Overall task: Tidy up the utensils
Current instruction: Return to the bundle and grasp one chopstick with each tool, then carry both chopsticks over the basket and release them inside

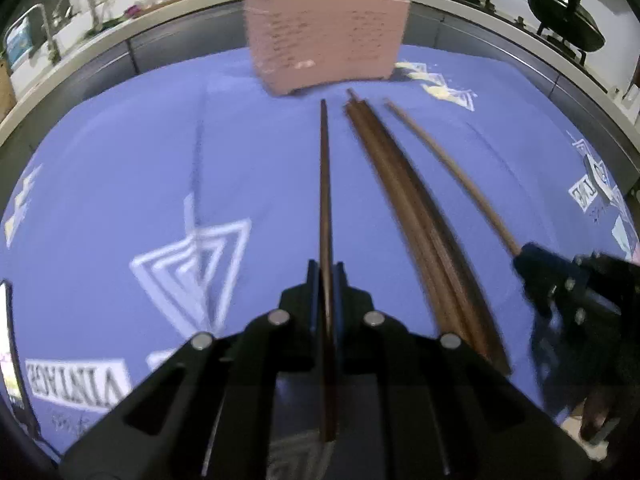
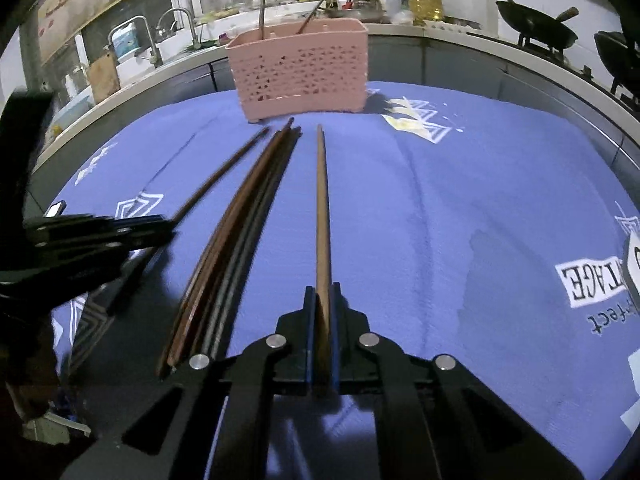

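Note:
A pink perforated utensil basket (image 1: 324, 36) stands at the far side of the blue cloth, with two chopsticks upright in it; it also shows in the right wrist view (image 2: 300, 72). My left gripper (image 1: 326, 276) is shut on a dark brown chopstick (image 1: 325, 184) that points at the basket. My right gripper (image 2: 322, 300) is shut on a lighter brown chopstick (image 2: 321, 200), also pointing at the basket. Between them a bundle of several chopsticks (image 1: 416, 220) lies on the cloth, also in the right wrist view (image 2: 240, 240). Each gripper shows in the other's view: the right one (image 1: 560, 280), the left one (image 2: 100, 232).
The blue printed cloth (image 2: 480, 220) covers the table. Behind it runs a kitchen counter with a sink and taps (image 2: 160, 28) at left, bottles (image 2: 424, 0) in the middle and black woks (image 2: 536, 24) on a stove at right.

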`<state>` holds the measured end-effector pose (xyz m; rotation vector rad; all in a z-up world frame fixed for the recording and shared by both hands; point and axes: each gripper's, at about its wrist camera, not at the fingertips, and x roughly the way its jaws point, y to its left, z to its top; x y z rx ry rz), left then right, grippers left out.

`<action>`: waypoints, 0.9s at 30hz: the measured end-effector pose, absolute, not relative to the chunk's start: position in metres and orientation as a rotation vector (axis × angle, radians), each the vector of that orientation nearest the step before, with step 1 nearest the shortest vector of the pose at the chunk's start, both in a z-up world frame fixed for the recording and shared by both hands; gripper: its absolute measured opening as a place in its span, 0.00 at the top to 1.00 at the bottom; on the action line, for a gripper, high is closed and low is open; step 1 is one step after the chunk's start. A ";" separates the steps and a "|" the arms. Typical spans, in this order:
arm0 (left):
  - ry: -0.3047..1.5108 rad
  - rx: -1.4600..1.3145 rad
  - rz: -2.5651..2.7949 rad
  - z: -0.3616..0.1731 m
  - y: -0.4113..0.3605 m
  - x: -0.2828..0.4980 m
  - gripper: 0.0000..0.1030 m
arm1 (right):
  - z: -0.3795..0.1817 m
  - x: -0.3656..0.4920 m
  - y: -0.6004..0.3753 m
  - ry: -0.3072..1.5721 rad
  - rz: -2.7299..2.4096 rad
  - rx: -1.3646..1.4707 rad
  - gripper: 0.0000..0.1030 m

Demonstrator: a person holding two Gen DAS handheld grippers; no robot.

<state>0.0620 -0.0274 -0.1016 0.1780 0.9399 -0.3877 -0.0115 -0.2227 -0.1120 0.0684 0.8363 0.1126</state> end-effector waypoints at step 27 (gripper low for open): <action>1.000 0.199 -0.412 -0.095 -0.018 0.125 0.87 | -0.099 0.078 -0.226 0.981 0.219 0.081 0.92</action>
